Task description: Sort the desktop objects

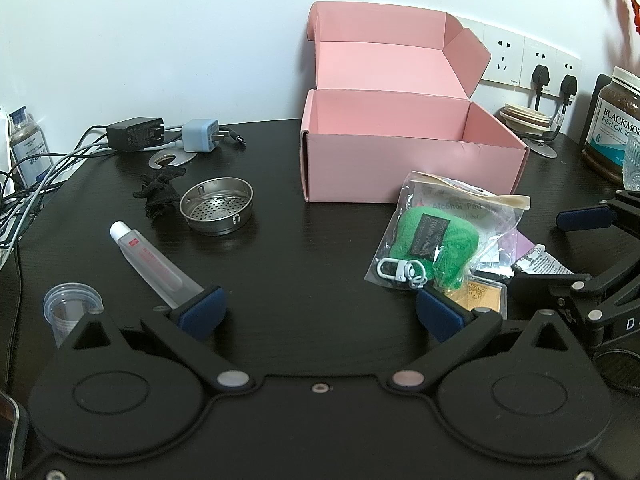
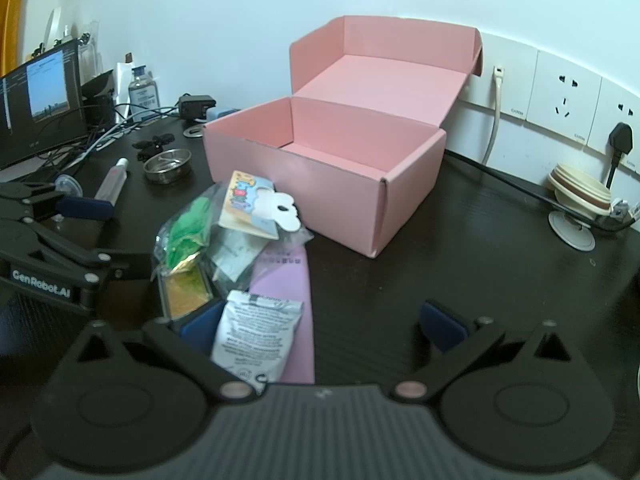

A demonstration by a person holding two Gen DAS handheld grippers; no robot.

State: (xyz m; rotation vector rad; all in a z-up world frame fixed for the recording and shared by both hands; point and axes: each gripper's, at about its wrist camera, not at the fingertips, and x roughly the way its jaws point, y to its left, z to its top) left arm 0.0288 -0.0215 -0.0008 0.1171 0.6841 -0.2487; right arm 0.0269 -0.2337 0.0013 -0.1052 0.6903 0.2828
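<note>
An open pink box (image 1: pixel 412 172) (image 2: pixel 320 184) stands empty at the back of the dark desk. In front of it lies a heap: a green felt keychain (image 1: pixel 432 248) (image 2: pixel 186 232) in a clear bag, an alcohol pad packet (image 1: pixel 460 204), a small gold-lidded tin (image 1: pixel 486 294) (image 2: pixel 186 292), a white sachet (image 2: pixel 256 336) and a lilac card (image 2: pixel 296 292). My left gripper (image 1: pixel 320 314) is open, a clear tube (image 1: pixel 154 264) by its left finger, the heap by its right. My right gripper (image 2: pixel 320 328) is open over the sachet and card.
A metal strainer (image 1: pixel 217 210), a black fabric scrap (image 1: pixel 160 196), two chargers (image 1: pixel 136 134) with cables and a clear cup (image 1: pixel 72 312) lie to the left. A fish oil jar (image 1: pixel 614 120), stacked lids (image 2: pixel 580 194), wall sockets (image 2: pixel 564 96) and a laptop (image 2: pixel 40 100) ring the desk.
</note>
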